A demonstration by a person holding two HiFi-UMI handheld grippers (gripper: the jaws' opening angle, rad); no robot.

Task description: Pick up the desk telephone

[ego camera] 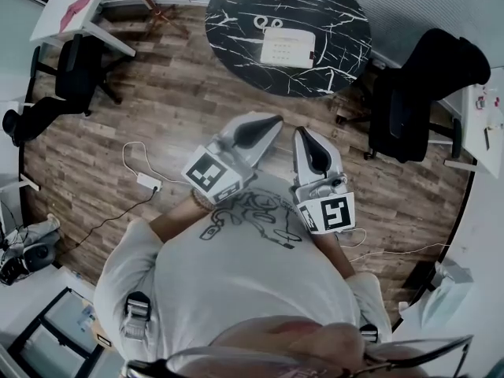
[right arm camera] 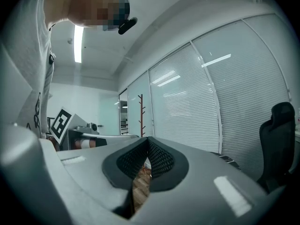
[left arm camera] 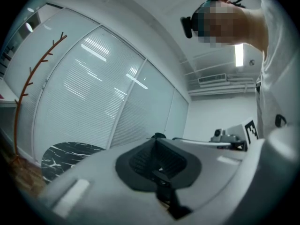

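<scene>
The white desk telephone (ego camera: 287, 46) lies on a round black marble table (ego camera: 236, 22) at the top of the head view, its coiled cord beside it. Both grippers are held level over the wood floor, short of the table's near edge. My left gripper (ego camera: 276, 120) has its jaws shut with nothing between them, and so does my right gripper (ego camera: 302, 132). In the left gripper view the shut gripper tip (left arm camera: 157, 138) points past the table's edge (left arm camera: 65, 156); the phone is hidden there. The right gripper view shows its own gripper tip (right arm camera: 148, 138) closed and empty, with no phone in sight.
A black office chair (ego camera: 425, 93) stands right of the table, another chair (ego camera: 71, 85) at the left by a white desk (ego camera: 71, 6). A power strip with cables (ego camera: 148, 182) lies on the floor. A coat stand (left arm camera: 28, 88) rises beside the blinds.
</scene>
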